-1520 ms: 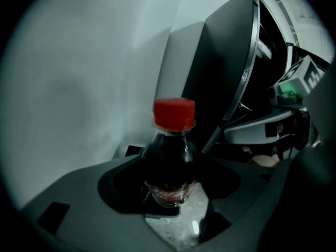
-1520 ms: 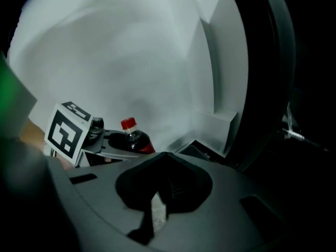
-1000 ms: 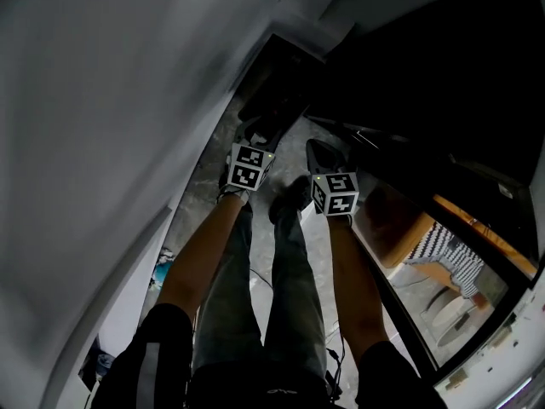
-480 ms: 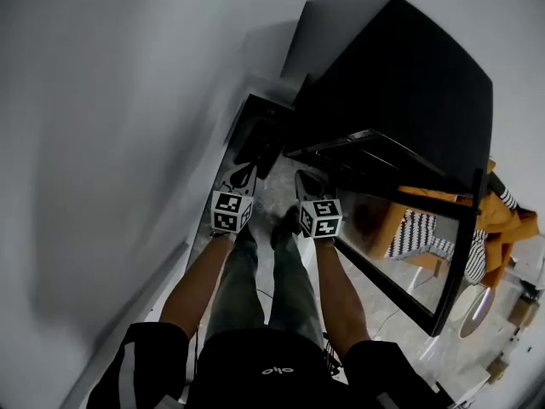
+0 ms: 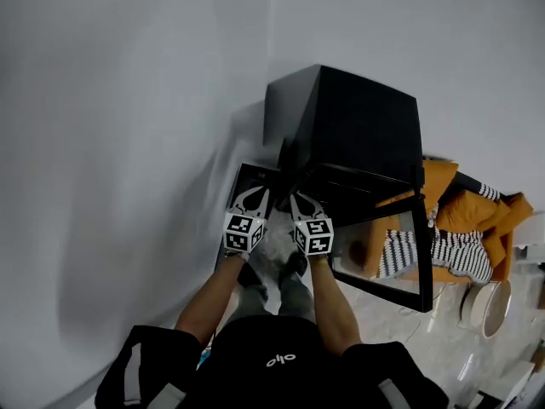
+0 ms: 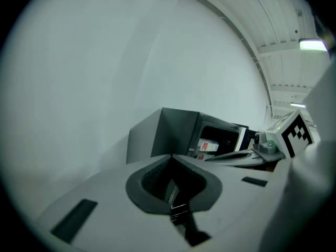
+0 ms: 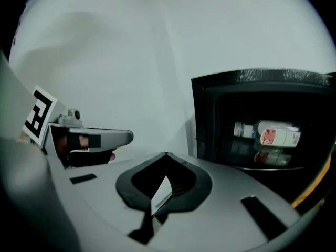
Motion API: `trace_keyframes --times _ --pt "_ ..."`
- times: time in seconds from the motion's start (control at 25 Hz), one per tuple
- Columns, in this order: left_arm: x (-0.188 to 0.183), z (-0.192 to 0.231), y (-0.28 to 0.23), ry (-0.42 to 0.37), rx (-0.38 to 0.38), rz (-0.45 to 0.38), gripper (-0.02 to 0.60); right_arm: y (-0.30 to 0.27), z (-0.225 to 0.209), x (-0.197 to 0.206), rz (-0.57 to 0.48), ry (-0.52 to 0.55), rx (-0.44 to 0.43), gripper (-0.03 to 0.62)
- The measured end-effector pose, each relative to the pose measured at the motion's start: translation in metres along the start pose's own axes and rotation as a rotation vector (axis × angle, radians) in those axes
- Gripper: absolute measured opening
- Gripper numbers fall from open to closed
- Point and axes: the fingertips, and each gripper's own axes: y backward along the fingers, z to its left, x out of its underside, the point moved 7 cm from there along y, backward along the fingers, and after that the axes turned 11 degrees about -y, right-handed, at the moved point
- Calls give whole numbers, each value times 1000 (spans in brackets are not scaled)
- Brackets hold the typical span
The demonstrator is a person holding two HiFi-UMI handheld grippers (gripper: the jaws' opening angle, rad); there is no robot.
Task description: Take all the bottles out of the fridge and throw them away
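Head view: the black box-shaped fridge [image 5: 358,135] stands against the white wall, its glass-fronted door [image 5: 383,254] swung open. A second ago both grippers hung low by the feet; now the left gripper [image 5: 255,194] and right gripper [image 5: 295,199] are raised before the fridge's front.

Left gripper view: its jaws are clenched together on nothing.

Right gripper view: jaws likewise pressed shut, empty. Clear plastic bottles with red labels [image 7: 270,133] lie on the fridge's shelf, so with both hands free, another fetch seems due.

The black fridge [image 5: 358,122] stands open, its glass door [image 5: 379,250] swung wide. Inside, a clear bottle [image 7: 269,133] with a red-and-white label lies sideways on a shelf [image 7: 262,168].
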Motion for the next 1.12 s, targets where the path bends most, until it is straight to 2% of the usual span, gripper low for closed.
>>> trace_keyframes --times 0.12,0.24,0.4,0.8,1.12 --pt "-31 -12 -3 -32 28 -36 8 19 -2 -24 -41 21 16 9" --pt "-49 -27 -1 -59 63 -33 8 41 -6 -32 -67 2 41 9" --pt "-71 -49 -18 -86 104 -37 8 61 -33 -50 -85 1 74 9" --pt "-91 -100 -47 -164 214 -44 8 112 -109 -55 -151 -58 230 9" --pt "-99 -135 -73 -200 273 -41 8 142 -148 -54 -188 -90 289 9"
